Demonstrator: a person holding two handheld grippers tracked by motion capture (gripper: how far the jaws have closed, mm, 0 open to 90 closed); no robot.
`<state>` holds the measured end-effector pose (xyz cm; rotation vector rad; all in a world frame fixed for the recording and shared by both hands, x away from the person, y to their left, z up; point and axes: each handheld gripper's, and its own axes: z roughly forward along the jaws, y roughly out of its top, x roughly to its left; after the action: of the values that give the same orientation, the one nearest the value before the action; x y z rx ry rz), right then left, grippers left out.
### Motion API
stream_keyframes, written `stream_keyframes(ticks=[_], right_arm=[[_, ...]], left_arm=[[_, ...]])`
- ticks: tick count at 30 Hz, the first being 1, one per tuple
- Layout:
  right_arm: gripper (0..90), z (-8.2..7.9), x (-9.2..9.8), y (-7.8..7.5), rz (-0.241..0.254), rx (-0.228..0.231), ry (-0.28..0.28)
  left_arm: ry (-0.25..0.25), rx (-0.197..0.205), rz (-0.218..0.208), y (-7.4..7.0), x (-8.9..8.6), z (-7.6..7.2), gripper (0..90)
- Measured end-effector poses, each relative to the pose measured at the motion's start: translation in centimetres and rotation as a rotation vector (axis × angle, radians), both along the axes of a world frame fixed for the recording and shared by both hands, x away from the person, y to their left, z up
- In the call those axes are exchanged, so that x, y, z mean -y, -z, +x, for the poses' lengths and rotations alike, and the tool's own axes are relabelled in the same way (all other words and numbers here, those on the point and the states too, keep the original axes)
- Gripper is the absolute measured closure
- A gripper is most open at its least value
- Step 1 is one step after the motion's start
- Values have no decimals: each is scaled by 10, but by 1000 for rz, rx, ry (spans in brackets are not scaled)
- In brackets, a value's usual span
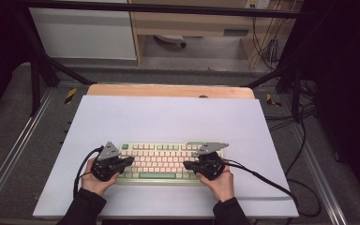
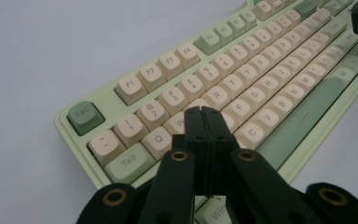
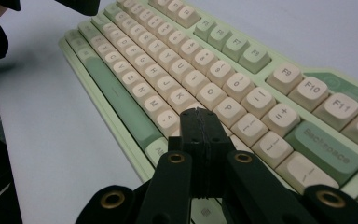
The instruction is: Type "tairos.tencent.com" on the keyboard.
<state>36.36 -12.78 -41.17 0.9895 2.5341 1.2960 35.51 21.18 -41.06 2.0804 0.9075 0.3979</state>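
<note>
From above, a green keyboard (image 1: 161,162) lies near the white table's (image 1: 168,122) near edge, a gripper at each end. The left gripper (image 2: 204,112) hovers over its left keys (jaws pressed together). The right gripper (image 3: 199,113), jaws likewise together, hovers over its right keys.

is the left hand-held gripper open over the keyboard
No, the left hand-held gripper has its two black jaws pressed together with nothing between them, above the keyboard near the W key.
</note>
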Motion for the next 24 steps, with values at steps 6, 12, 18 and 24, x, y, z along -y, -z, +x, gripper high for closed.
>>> stream_keyframes(ticks=[6, 12, 18, 24], right_arm=[[900, -1, 8, 1, 5, 0, 13], [900, -4, 10, 2, 6, -3, 9], [900, -5, 14, 3, 8, -3, 9], [900, -5, 14, 4, 8, -3, 8]], left_arm=[[4, -1, 16, -1, 12, 6, 898], [15, 1, 31, -1, 28, 14, 898], [16, -7, 35, 4, 40, 20, 898], [15, -10, 38, 11, 45, 24, 898]])
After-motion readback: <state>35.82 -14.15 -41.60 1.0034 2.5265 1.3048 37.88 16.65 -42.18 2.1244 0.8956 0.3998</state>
